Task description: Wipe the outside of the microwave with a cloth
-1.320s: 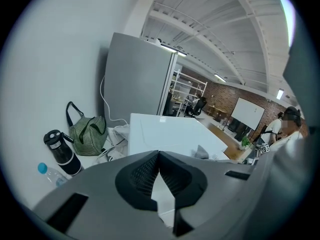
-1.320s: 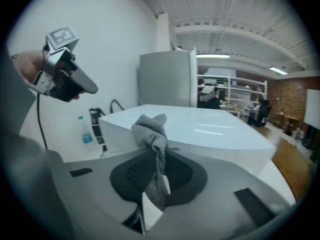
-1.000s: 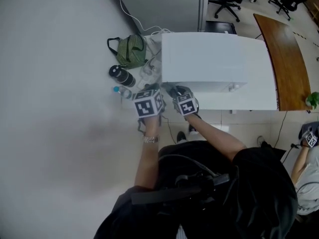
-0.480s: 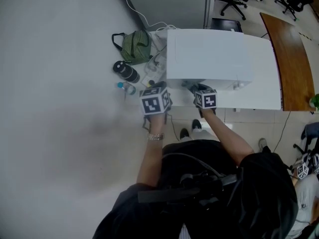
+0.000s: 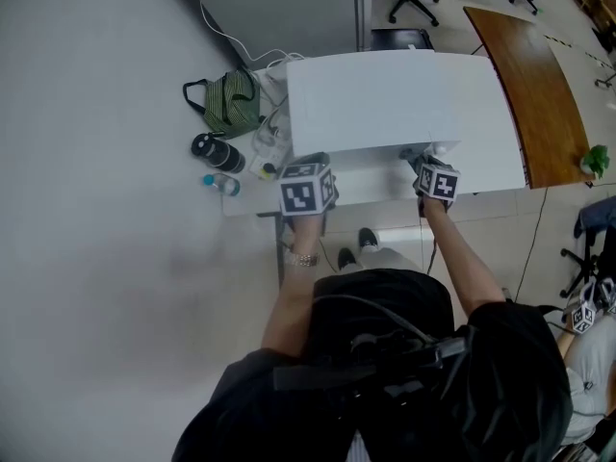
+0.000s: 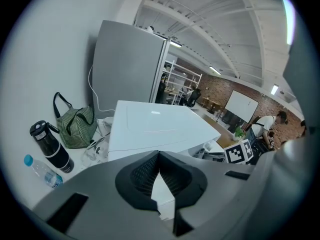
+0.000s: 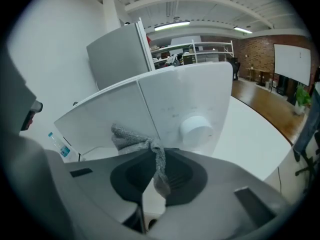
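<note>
Grey knitted cloth [image 7: 131, 138] clamped in right tongs [image 7: 157, 154], against front of white box-shaped microwave [image 7: 175, 101], just left of round white knob [image 7: 196, 127], middle of frame. Left tongs [image 6: 159, 155] pressed together, nothing between, at bottom centre, near microwave's left front corner. Microwave on white desk [image 5: 375, 189], upper middle of head view.
</note>
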A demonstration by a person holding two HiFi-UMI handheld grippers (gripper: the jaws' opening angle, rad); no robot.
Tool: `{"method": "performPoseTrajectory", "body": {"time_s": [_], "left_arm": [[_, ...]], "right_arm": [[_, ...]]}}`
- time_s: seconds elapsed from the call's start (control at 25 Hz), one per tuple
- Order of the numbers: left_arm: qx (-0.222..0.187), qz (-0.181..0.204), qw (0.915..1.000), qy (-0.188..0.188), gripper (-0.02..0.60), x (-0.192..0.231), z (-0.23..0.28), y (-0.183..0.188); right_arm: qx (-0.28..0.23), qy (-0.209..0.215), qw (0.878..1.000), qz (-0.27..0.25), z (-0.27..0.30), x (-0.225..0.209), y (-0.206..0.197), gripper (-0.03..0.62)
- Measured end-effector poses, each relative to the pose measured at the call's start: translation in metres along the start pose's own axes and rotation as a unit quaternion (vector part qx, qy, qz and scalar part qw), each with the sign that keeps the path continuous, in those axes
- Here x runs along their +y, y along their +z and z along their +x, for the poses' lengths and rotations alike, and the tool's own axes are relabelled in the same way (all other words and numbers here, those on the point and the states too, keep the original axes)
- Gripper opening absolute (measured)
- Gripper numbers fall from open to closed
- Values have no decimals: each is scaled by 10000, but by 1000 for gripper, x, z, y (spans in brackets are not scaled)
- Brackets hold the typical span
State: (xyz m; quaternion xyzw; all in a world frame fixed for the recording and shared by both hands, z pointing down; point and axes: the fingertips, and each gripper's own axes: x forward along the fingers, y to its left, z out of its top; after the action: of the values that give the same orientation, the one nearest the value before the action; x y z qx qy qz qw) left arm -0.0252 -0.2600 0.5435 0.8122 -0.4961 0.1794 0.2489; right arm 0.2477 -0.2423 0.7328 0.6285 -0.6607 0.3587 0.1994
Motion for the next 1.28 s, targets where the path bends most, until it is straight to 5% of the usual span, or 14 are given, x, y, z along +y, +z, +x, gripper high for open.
{"method": "performPoseTrajectory", "body": {"time_s": [0.2, 0.52, 0.72, 0.96, 1.28], "left_arm": [[-23, -56, 10000, 44, -6, 6, -7, -4], [-208, -375, 9964, 737, -8, 68, -55, -10], [-302, -598, 9910, 1162, -6, 101, -84, -14], [-285, -668, 9907, 1151, -6, 105, -88, -14], [-323, -410, 9978, 417, -7, 55, -59, -4]], "right_arm": [[-189, 502, 9981, 294, -2, 47, -4, 41], [292, 2105, 9713, -1070, 35, 245, -52, 41], [743, 2220, 9608, -1487, 71, 299, -78, 41], [906, 1938, 9610, -1751, 76, 267, -73, 41], [883, 251, 9921, -858, 58, 78, -55, 41]]}}
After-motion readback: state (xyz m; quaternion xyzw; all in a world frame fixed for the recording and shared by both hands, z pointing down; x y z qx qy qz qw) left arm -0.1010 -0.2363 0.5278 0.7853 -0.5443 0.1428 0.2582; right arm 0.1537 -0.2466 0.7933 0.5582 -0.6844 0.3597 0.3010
